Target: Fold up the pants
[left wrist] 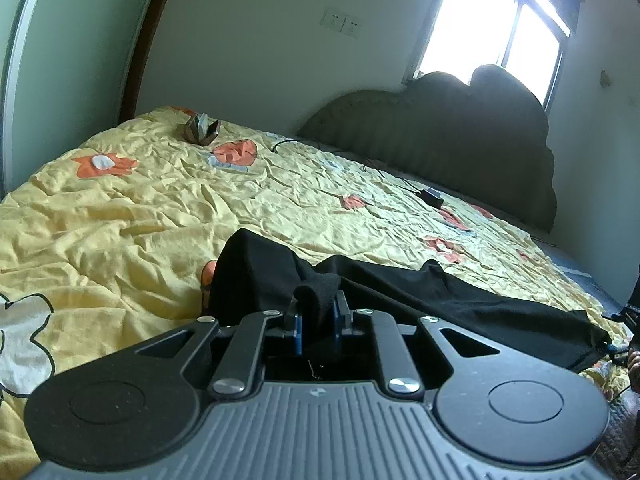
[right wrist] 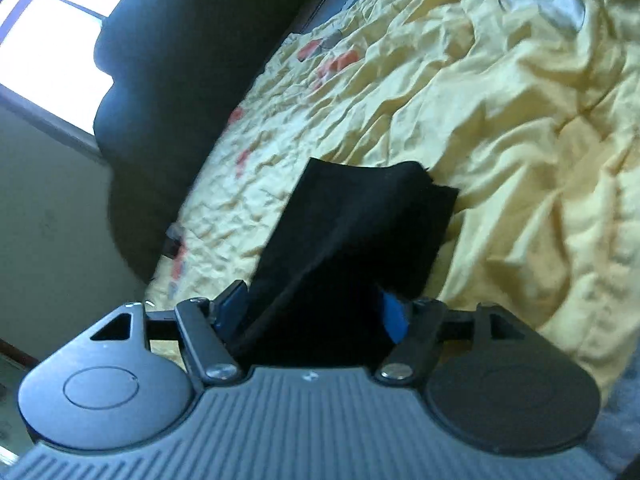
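Pants, black, are spread on the yellow quilt of the bed. One bunched edge is pinched in the closed left claw. Fabric lies loose between the parted jaws of the right claw.

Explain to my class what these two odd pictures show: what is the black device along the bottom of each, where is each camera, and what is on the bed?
No robot arm is here: a person holds a two-finger gripper in each hand, and a wide-angle camera on each one looks forward along its fingers. That is why each picture has black hardware along the bottom.

One picture comes from the left gripper. Its jaws are shut on a bunched bit of the black pants, which lie stretched out on the yellow flowered quilt. Behind are a dark headboard, a window, and a small black box with a cable.

The other comes from the right gripper, tilted. Its jaws stand apart, with a flap of the pants between them, apparently loose.
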The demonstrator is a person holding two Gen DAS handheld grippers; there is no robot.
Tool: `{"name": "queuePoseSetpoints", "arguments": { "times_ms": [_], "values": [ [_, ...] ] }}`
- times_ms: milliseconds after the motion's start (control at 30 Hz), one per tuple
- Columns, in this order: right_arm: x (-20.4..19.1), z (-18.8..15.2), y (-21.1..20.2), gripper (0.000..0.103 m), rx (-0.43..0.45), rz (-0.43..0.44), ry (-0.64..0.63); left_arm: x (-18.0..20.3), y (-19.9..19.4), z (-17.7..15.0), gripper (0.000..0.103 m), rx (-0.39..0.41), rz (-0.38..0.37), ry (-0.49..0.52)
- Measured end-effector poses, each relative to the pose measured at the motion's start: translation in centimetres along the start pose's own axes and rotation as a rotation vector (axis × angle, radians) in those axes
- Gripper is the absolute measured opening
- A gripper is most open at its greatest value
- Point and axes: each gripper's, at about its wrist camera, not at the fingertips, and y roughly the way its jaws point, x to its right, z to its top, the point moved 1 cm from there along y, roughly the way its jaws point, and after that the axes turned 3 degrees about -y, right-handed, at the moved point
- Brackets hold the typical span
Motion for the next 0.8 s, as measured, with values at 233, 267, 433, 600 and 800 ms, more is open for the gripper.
{"name": "queuePoseSetpoints", "arguments": {
  "times_ms": [233,267,433,600,800],
  "values": [
    [-4.6,-0.2,-2.1,0.007,0.058,-0.027,-0.208,0.5,-0.6,0.7,0.013,0.028,0.010,0.007],
    [-5.5,-0.4,-2.8,0.007,0.080,-0.055,-0.249,0.4,-0.5,0.7,0.013,0.027,0.008,0.007],
    [-8.0,-2.0,-1.2,0.009,0.072,-0.353,-0.502,-0.7,-0.1,0.7,0.013,0.017,-0.001,-0.030],
    [-6.8,-2.7,0.6,0.024,-0.004,-0.429,-0.575,-0.3,-0.8,0.4,0.013,0.025,-0.007,-0.006],
    [-4.2,-1.2,-0.5,0.044,0.002,-0.366,-0.414,-0.7,-0.9,0.2,0.013,0.015,-0.014,0.025]
  ]
}}
